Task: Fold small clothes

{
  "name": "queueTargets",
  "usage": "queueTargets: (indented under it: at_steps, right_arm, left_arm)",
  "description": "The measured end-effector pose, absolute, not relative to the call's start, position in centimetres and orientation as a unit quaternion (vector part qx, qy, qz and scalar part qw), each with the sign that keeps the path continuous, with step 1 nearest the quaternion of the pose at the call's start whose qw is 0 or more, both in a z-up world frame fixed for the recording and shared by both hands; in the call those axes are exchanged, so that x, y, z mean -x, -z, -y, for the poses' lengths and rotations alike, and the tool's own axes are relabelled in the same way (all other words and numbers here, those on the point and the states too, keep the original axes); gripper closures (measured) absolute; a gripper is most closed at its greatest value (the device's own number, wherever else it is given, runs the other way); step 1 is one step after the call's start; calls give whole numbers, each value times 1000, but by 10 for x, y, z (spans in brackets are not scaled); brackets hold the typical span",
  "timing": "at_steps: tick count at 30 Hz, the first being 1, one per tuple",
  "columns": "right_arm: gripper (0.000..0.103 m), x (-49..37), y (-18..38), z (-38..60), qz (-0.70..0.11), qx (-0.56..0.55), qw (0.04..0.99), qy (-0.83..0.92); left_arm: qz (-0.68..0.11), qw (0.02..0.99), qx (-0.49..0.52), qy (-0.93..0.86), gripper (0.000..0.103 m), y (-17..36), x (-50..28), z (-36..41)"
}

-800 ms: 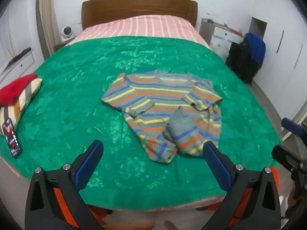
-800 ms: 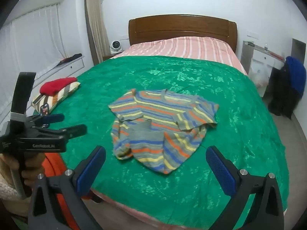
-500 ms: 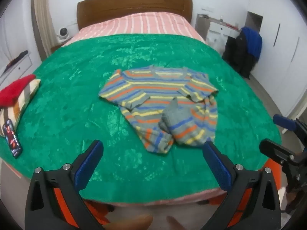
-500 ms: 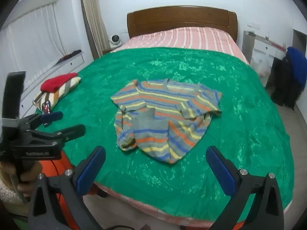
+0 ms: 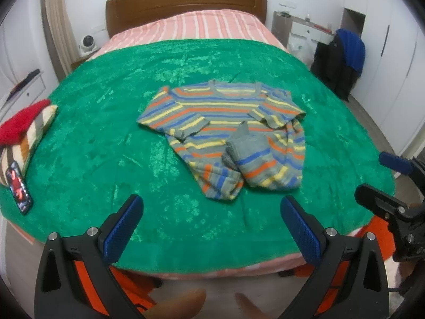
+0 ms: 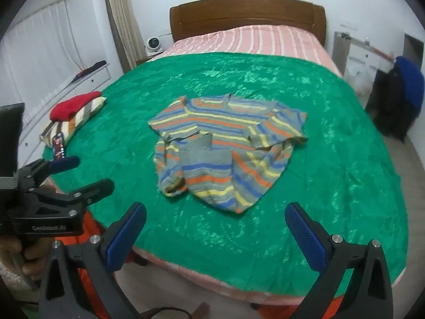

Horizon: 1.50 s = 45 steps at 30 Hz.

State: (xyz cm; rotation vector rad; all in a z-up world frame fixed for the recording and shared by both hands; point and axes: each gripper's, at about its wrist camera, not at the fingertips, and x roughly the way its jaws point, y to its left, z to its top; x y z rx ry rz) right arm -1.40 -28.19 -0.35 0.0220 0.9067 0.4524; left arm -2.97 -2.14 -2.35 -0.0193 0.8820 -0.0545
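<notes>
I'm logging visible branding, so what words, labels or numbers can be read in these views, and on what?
"GenRobot.AI", blurred and only roughly legible: on the side of the left gripper.
Phone screen: a picture, no readable text.
Nothing else carries readable writing.

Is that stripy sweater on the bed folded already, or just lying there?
Half-folded, untidily: the striped sweater has both sleeves turned in and its hem flipped up, rumpled, on the green blanket.

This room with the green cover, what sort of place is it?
A home bedroom, most likely: a bed with a wooden headboard under a green blanket, a striped sweater on it, and clothes hung nearby.
</notes>
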Motion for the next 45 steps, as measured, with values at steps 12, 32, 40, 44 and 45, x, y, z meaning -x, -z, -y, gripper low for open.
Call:
queueTargets:
  at_steps: [12,32,40,44,45]
  right_arm:
    - [0,10,11,287,-445,-27,873,-197]
    - [0,10,13,289,-440,-21,880,-178]
    - [0,10,9,287,-432,-19,884,-178]
    - [0,10,9,287,-432,-19,884,-178]
    - [0,10,9,287,-432,-20,884,-176]
  left_arm:
    - [-431,902,15,0,0,31,28,17]
    - [-426,904,1,-33,0,32,25,16]
    - [-424,905,-8,-39,0,32,24,19]
    - [-425,904,-10,-40,0,31,24,20]
    - [-425,904,-11,-39,0,32,24,20]
